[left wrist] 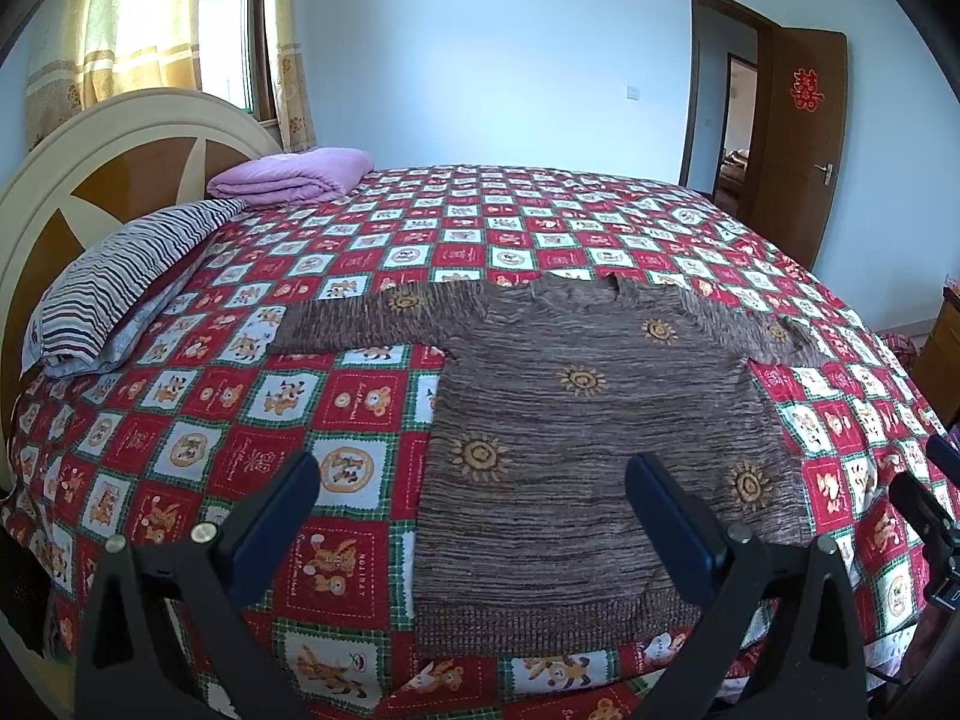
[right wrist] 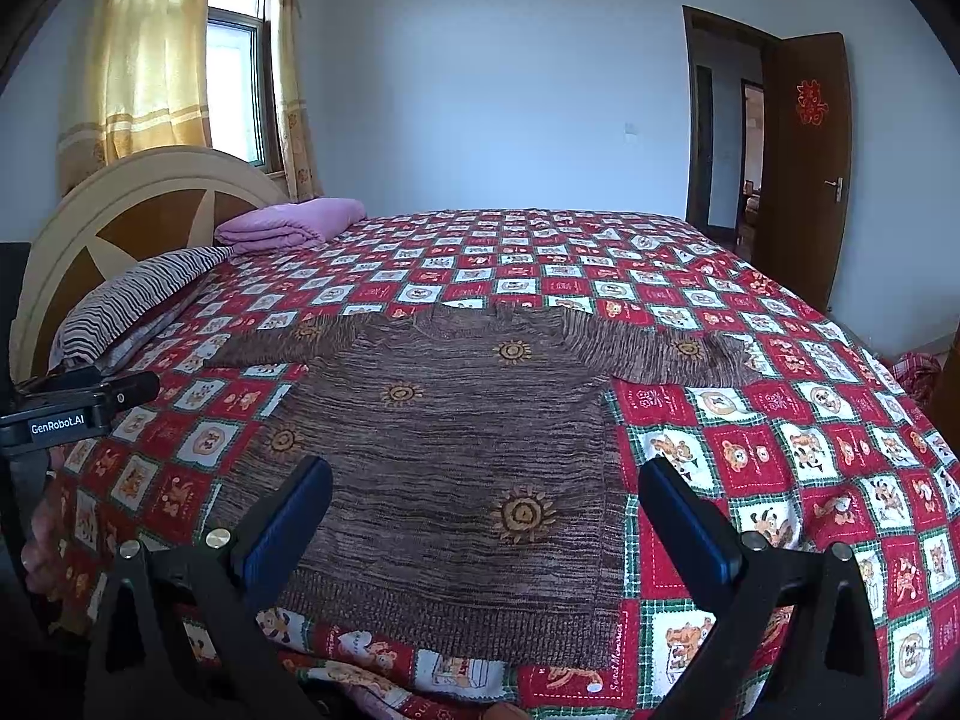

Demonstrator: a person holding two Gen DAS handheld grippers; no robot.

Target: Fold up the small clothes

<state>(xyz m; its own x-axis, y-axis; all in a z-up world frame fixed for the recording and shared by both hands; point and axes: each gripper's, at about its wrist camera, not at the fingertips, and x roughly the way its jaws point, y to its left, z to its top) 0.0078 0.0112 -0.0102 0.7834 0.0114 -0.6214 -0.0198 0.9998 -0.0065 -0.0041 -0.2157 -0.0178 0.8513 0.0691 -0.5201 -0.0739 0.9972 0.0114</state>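
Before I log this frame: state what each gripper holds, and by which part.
Nothing is held. The left gripper and right gripper both hang open above the brown sweater, which lies spread flat on the bed cover, sleeves out.

Red, white and green checked bedspread with cartoon bear prints (left wrist: 252, 420) covers the bed. Striped grey-white pillow (left wrist: 114, 294) at the cream and brown wooden headboard (left wrist: 78, 180); folded lilac blanket (left wrist: 294, 174) just beyond it. Yellow patterned curtains (right wrist: 150, 60) flank window (right wrist: 237, 72). Brown wooden door (right wrist: 810, 168) stands open, red paper cutout (right wrist: 809, 101) on it.
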